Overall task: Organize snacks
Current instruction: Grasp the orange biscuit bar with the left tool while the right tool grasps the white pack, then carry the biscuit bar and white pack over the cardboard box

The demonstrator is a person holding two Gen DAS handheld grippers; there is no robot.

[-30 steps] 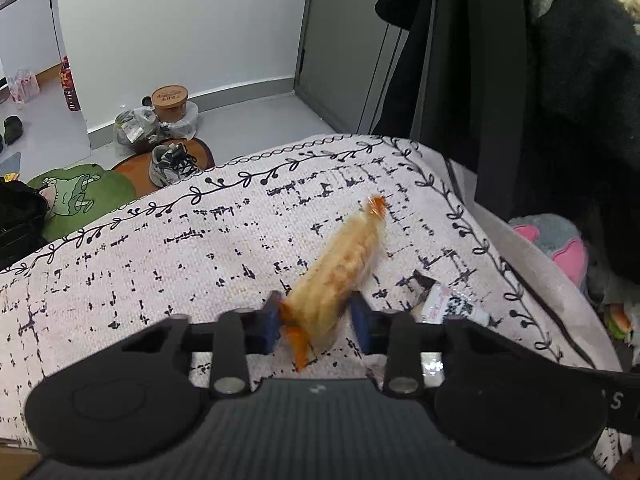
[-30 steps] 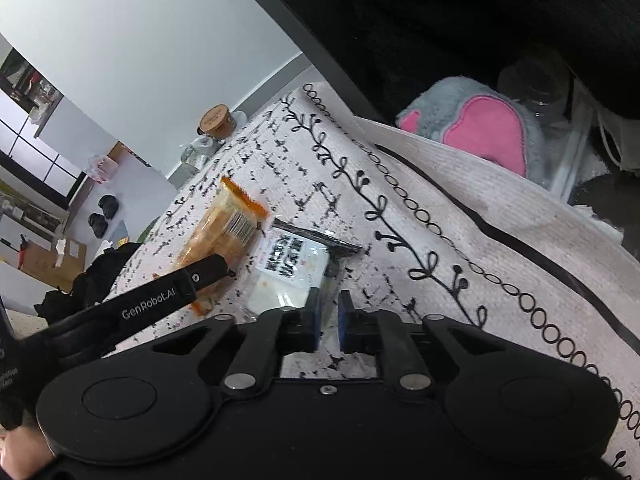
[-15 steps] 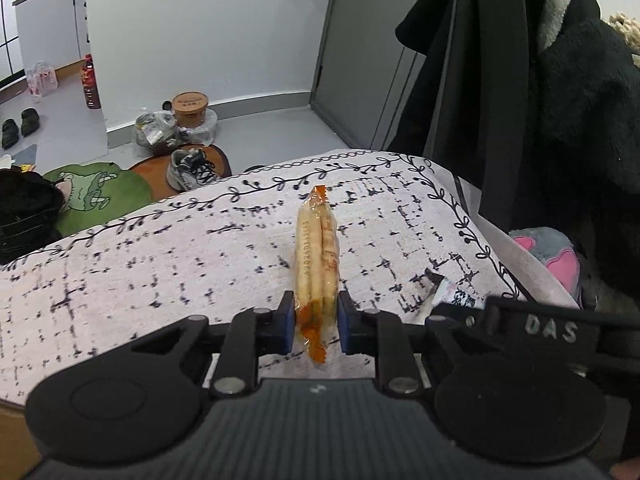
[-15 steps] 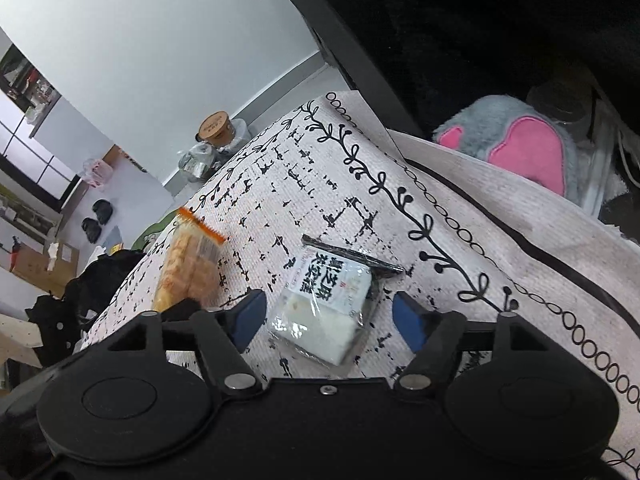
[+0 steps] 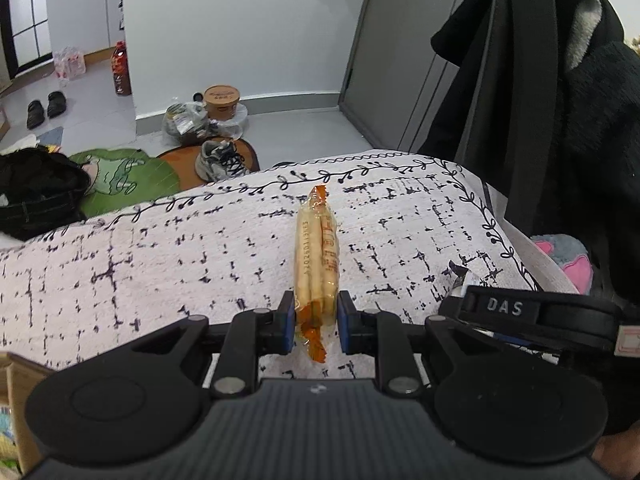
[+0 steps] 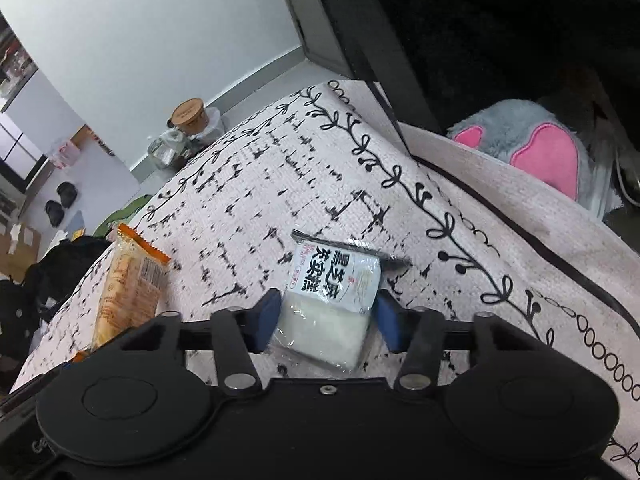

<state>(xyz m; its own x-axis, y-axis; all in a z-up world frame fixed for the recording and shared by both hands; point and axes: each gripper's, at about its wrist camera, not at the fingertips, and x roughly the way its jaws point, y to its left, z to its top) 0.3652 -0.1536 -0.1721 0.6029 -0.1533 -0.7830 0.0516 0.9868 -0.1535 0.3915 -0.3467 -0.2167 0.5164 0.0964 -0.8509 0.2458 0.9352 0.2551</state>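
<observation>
My left tongs (image 5: 313,317) pinch the light, crumbly biscuit pack (image 5: 316,256) at its 6 o'clock end; right tongs (image 6: 328,320) are closing around the squishy rice cake packet (image 6: 332,300).

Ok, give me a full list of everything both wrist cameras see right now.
biscuit pack: 1, orange, held over the cloth, clamped between the left pads
rice cake pack: 1, white, lying on the cloth between the right jaws
cloth: 1, white with black marks, covering the surface
plush toy: 1, grey and pink, past the cloth's right edge
coat: 1, black, hanging at right
sneaker: 1, grey, on the floor
tub: 1, brown, by the wall
bottle: 1, red, by the wall
sandals: 2, black, on the floor
left gripper: shut on the biscuit pack
right gripper: closing around the rice cake pack
</observation>
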